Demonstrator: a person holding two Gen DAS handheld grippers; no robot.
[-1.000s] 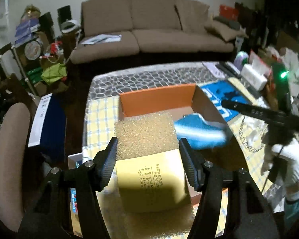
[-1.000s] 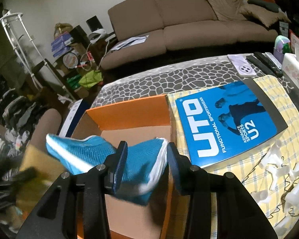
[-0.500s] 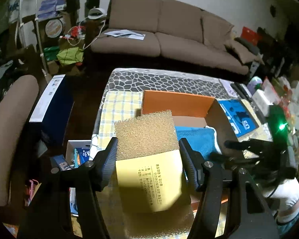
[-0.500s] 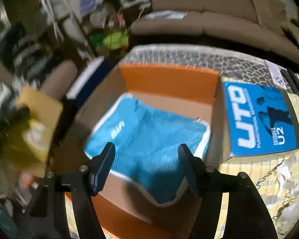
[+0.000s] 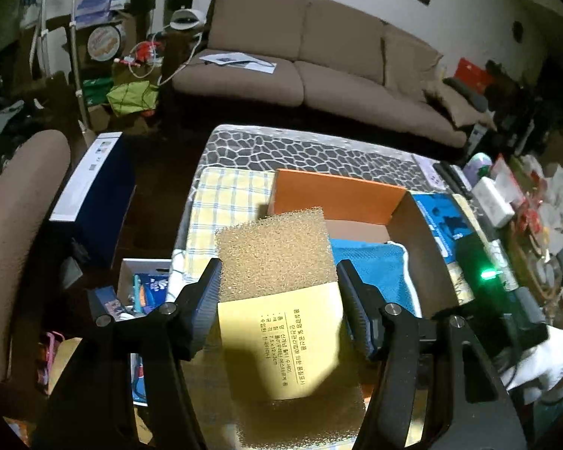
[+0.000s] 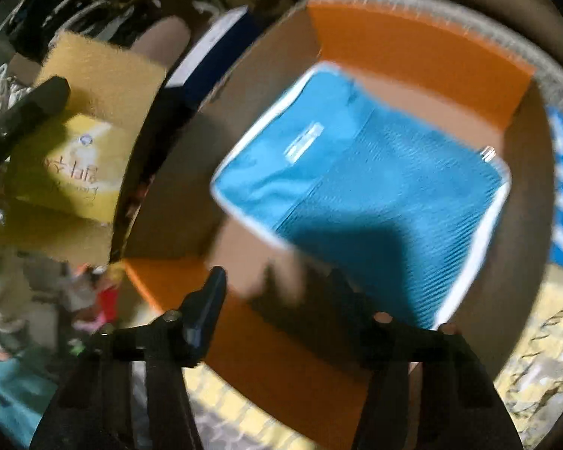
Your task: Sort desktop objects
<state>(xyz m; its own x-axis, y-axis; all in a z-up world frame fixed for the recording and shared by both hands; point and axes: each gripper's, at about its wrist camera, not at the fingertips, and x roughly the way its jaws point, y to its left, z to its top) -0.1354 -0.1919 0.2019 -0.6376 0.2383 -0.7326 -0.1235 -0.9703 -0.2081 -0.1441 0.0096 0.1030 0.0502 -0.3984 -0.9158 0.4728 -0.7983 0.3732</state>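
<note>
Coarse tan foam, wrapped in a yellow paper sleeve, fills the near field of the left wrist view: the sponge (image 5: 281, 300) is clamped across its width between the two pads of the left gripper (image 5: 277, 302), which stand roughly half apart and press on its sides. Its long axis runs away from the fingers (the far end reaching over the near corner of the box), so it is carried lengthwise.

Just beyond and a little to the right, the orange cardboard box (image 5: 334, 197) is seen lying open on the table, and the blue mesh pouch (image 6: 364, 172) rests flat on its floor, toward the box's right side. The bare brown floor on the left half of the box is judged to be the free spot for the sponge; a short forward and downward move by the left hand would be called for, with the sponge's length kept parallel to the pouch.

The right gripper (image 6: 277, 288) is blurred above the box's near wall; its jaws are closing and nothing is seen between them.

Farther off, a blue UTO carton (image 5: 446, 225) lies beside the box, and a brown sofa (image 5: 319, 60) stands behind the table.
</note>
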